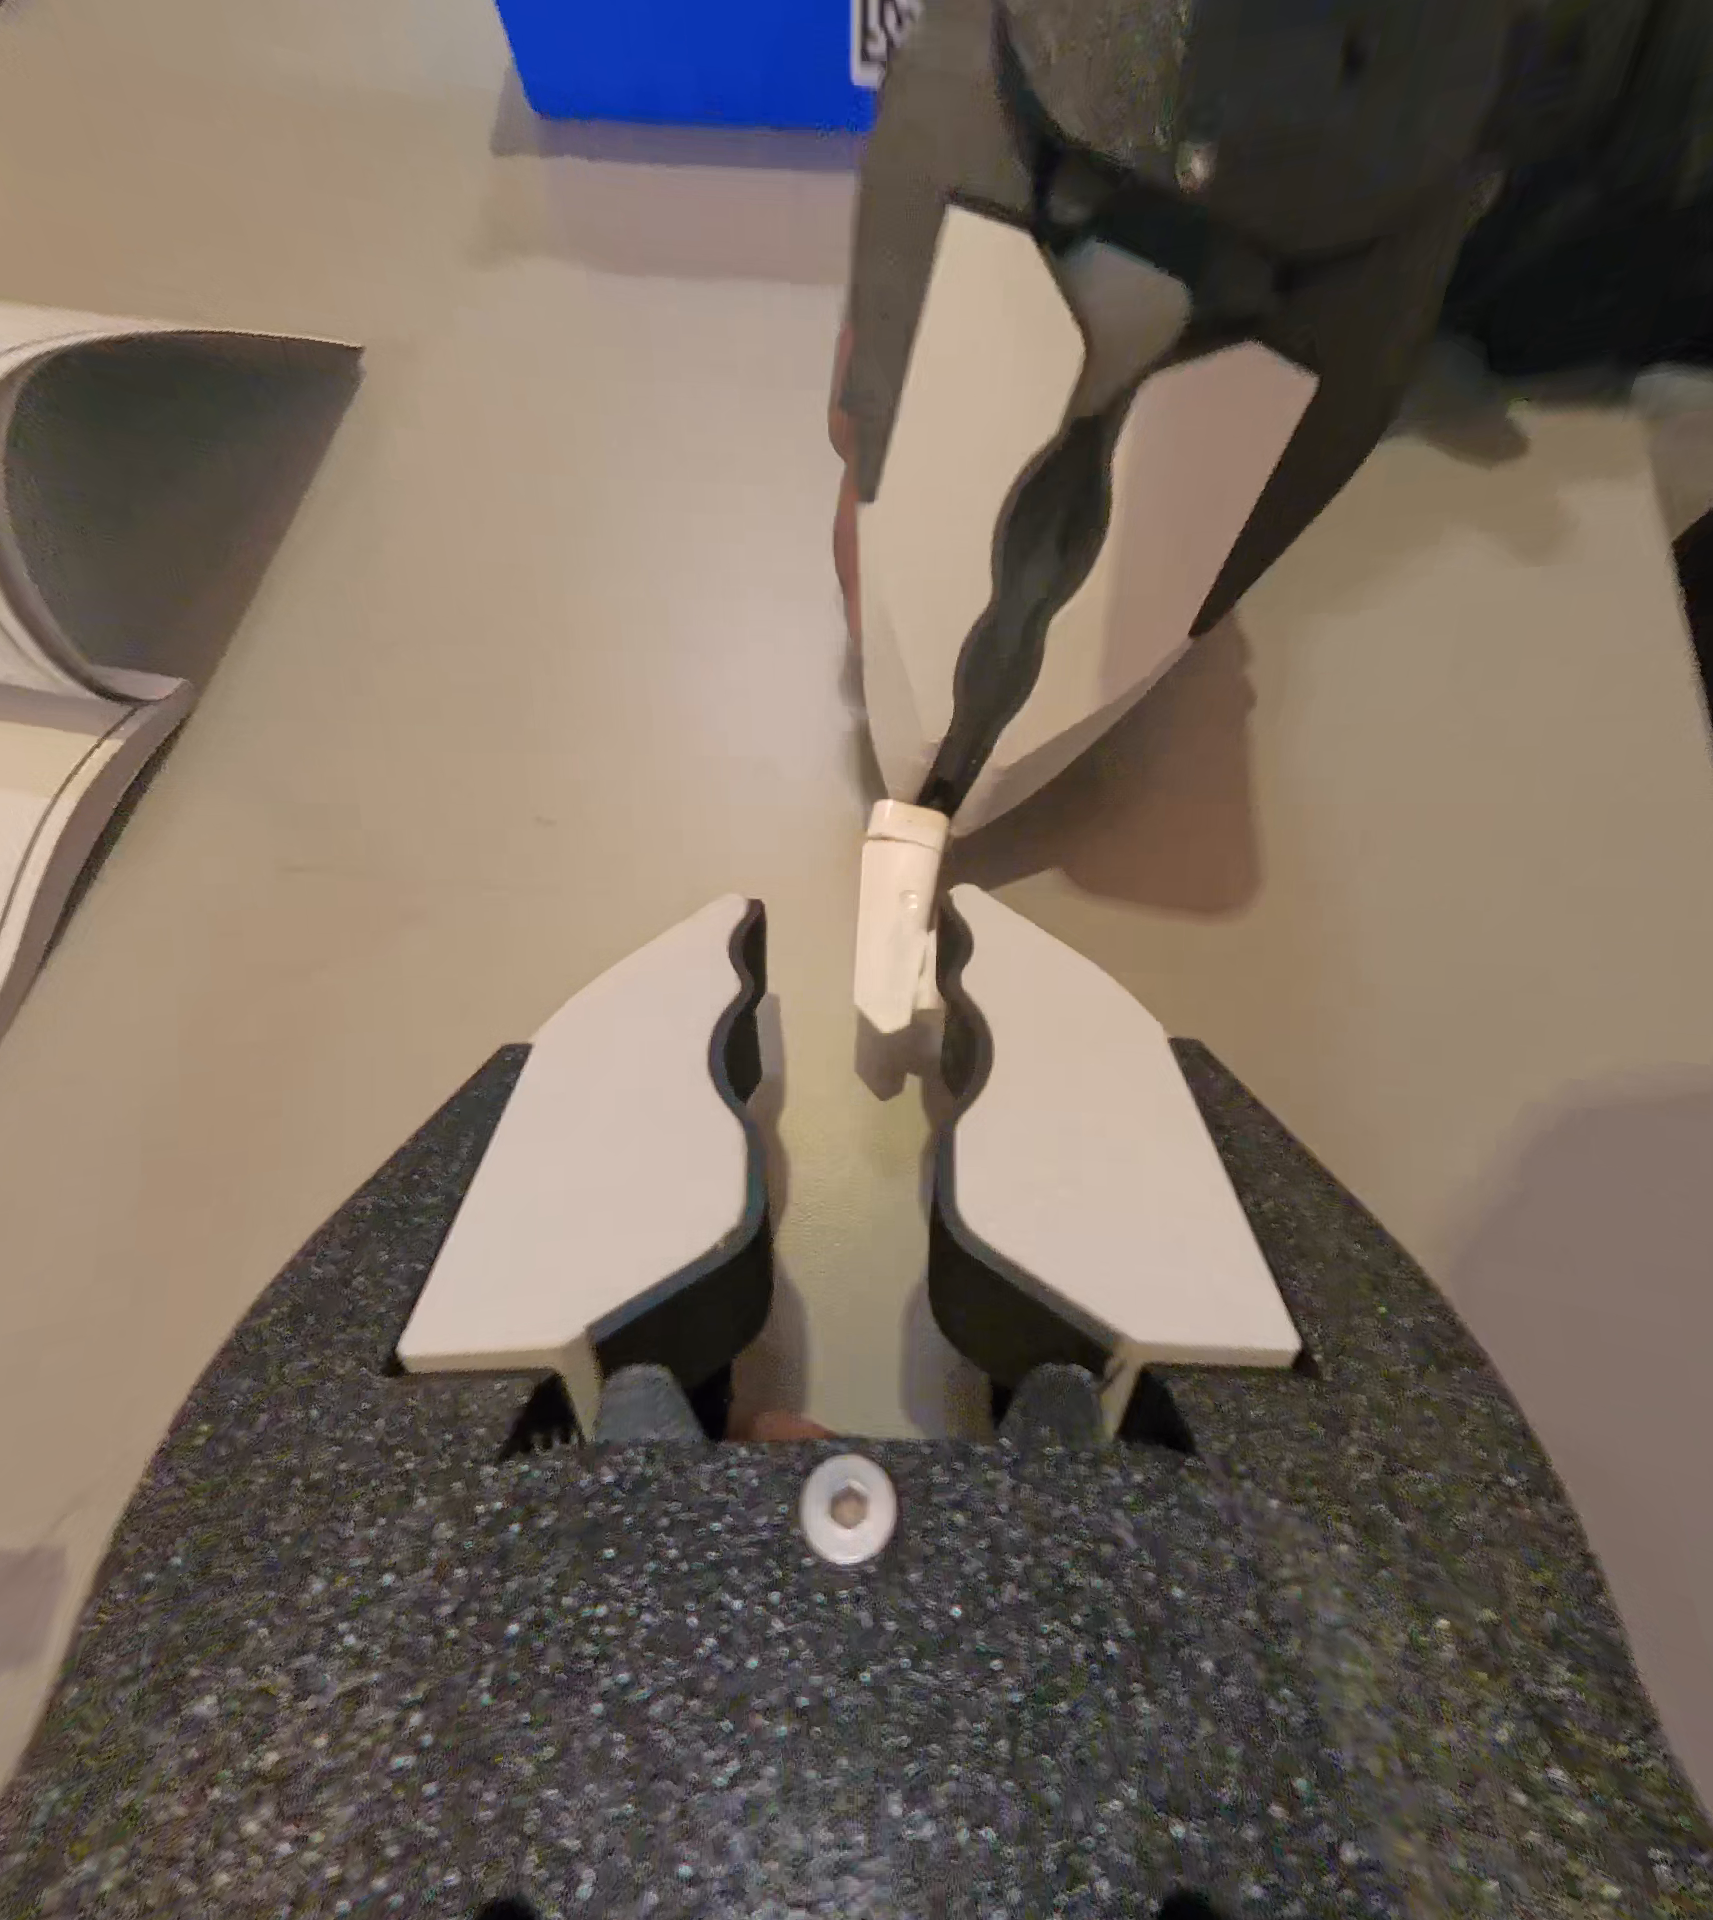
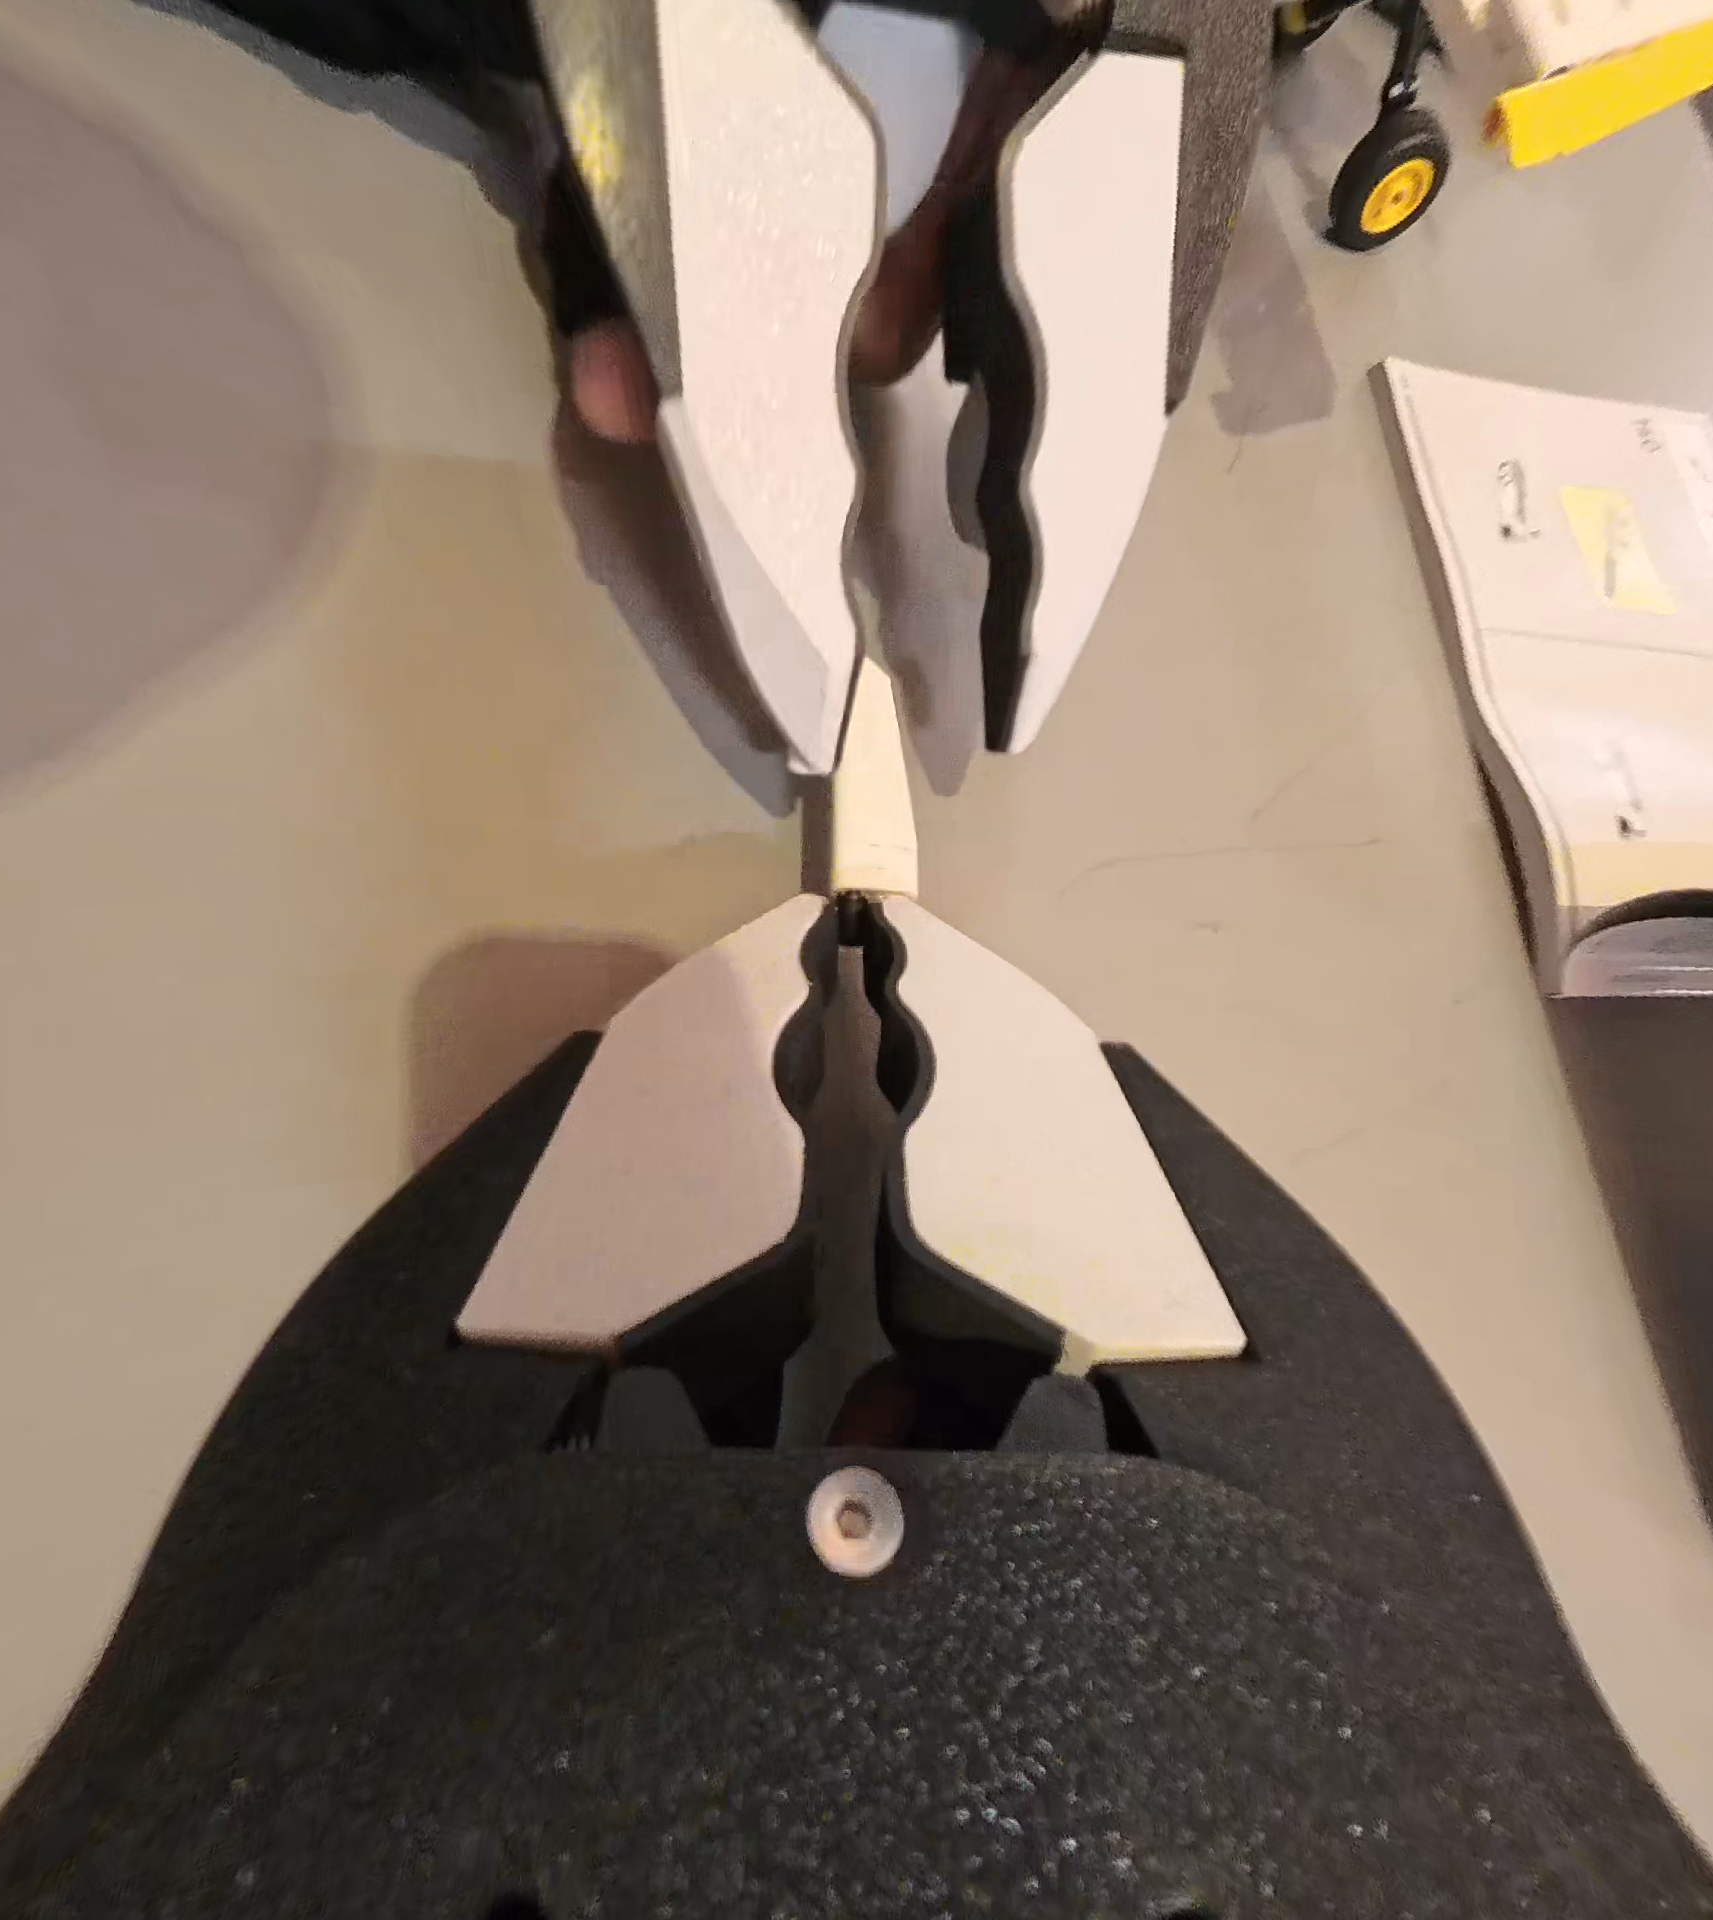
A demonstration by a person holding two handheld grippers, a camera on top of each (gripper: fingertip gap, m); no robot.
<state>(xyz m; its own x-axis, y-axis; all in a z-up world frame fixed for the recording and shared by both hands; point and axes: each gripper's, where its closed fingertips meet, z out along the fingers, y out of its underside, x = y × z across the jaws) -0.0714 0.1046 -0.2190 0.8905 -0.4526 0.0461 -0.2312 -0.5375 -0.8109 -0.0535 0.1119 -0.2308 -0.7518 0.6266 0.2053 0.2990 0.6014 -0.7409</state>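
My right claw (image 2: 857, 914) is clamped at its tips on the dark end of a small cream plastic piece (image 1: 896, 925), holding it above the beige counter (image 1: 519, 623). My left claw (image 1: 857, 940) stands apart around the piece's other end (one pad looks to touch it, the other stands clear).
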